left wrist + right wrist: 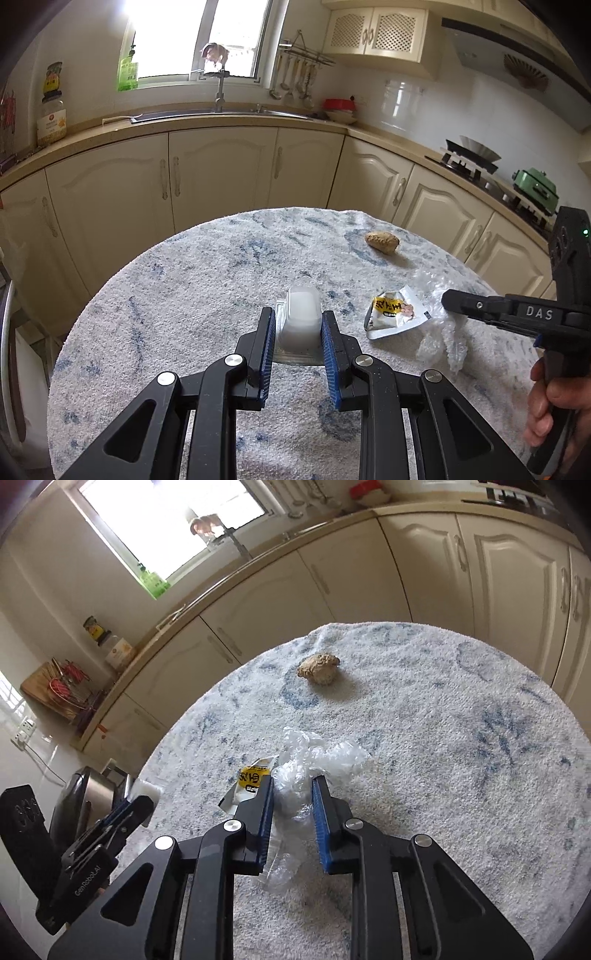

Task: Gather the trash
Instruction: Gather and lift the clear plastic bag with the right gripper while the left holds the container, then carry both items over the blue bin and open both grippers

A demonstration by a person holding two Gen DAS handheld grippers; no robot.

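Observation:
My left gripper (298,320) is shut on a small white plastic cup (300,319) that lies on the round table's blue-and-white cloth (192,295). My right gripper (292,788) is shut on crumpled clear plastic wrap (317,757), which also shows in the left wrist view (439,336). A white and yellow snack wrapper (393,312) lies between the two, just left of the right gripper's fingers (251,779). A crumpled brown paper ball (382,242) sits farther back on the cloth (319,670).
Cream kitchen cabinets (221,173) and a counter with a sink (221,114) curve behind the table. A stove with a pan (476,153) and a green pot (537,190) stand at right. A metal appliance (90,797) stands left of the table.

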